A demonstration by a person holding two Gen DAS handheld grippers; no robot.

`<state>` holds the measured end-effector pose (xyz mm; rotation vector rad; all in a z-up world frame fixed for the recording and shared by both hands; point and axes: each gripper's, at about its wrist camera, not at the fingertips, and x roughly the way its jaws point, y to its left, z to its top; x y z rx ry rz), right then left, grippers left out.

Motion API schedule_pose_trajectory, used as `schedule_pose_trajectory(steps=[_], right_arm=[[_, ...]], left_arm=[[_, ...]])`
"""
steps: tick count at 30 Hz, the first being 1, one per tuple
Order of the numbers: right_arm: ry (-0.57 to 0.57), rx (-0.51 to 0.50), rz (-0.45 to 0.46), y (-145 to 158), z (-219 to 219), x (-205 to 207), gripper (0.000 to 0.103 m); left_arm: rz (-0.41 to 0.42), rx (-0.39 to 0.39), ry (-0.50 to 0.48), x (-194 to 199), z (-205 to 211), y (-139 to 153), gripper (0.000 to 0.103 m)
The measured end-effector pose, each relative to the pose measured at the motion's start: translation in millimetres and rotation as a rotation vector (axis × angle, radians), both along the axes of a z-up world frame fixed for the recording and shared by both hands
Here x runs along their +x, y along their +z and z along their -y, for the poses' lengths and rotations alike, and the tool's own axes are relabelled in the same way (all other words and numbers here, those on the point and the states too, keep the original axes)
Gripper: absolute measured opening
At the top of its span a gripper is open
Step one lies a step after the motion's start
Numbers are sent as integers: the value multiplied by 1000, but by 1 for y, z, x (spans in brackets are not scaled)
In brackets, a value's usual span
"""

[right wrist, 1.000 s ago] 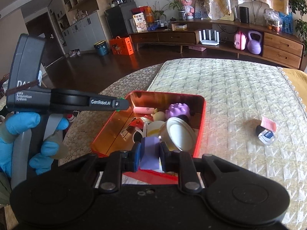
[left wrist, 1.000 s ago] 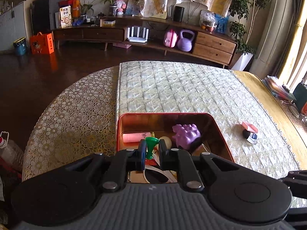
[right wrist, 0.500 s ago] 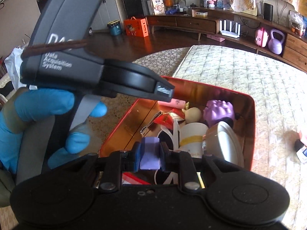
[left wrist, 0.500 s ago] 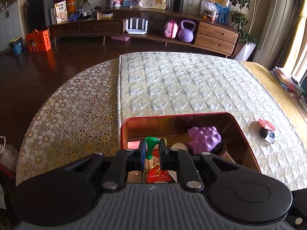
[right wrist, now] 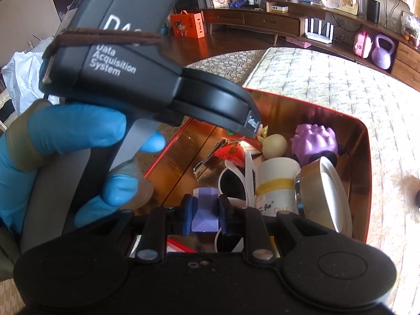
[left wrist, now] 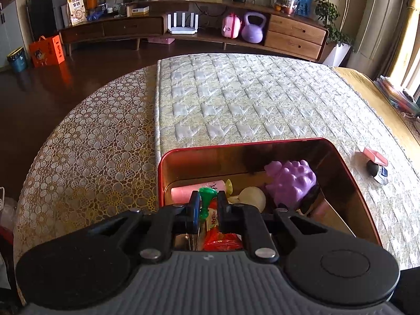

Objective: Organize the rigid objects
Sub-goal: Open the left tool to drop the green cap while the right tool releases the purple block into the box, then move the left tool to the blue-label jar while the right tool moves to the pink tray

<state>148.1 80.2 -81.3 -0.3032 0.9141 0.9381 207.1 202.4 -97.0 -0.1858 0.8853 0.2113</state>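
— So what did each hand-held gripper have in it?

— Well, nearest me, the left hand-held gripper (left wrist: 206,207) was pinched narrow on a green funnel-shaped piece (left wrist: 205,201), held upright just above the near end of the red tin box (left wrist: 351,176). The right hand-held gripper (right wrist: 205,214) was clamped on a lilac block (right wrist: 205,211), also over the near end of that box. A blue-gloved hand (right wrist: 76,155) was wrapped around the left tool's grip.

— And inside the box?

— Crowded. By the right tool lay a white cup with a yellow band (right wrist: 275,183) on its side, a round gold-rimmed lid (right wrist: 323,197) leaning against it, and a white loop of strap (right wrist: 246,170) just beside. A red snack wrapper (left wrist: 223,236) sat under the left tool. Further in were a cream ball (left wrist: 253,195), a pink tube (left wrist: 197,190) along the left wall, and a knobbly purple toy (left wrist: 291,182) at the far right corner. Metal clippers (right wrist: 210,157) lay on the bare floor of the box.

— Anything outside it?

— Yes, to the right on the quilted bed (left wrist: 249,99), well apart from the box, a small dark object with a pink flap (left wrist: 376,162). Beyond the bed stood a long wooden sideboard (left wrist: 183,26) with a purple kettlebell (left wrist: 252,27) and a white router (left wrist: 183,23) on its lower shelf.
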Motion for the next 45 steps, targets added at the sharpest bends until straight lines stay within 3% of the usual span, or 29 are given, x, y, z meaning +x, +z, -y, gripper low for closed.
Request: schedule_pose_trajectory(steps=[16, 21, 34, 39, 45], right_arm=[[-40, 33, -12, 2, 16, 1, 32], [-40, 46, 4, 8, 22, -3, 40], [-52, 105, 57, 32, 52, -15, 58], [-64, 137, 86, 44, 71, -20, 72], [-107, 157, 103, 54, 100, -18, 81]], left_arm=[[-17, -5, -11, -3, 9, -1, 14], [-9, -43, 9, -11, 5, 3, 14], [57, -14, 14, -34, 16, 31, 17], [83, 0, 13, -44, 26, 44, 17], [104, 8, -3, -53, 43, 53, 17]])
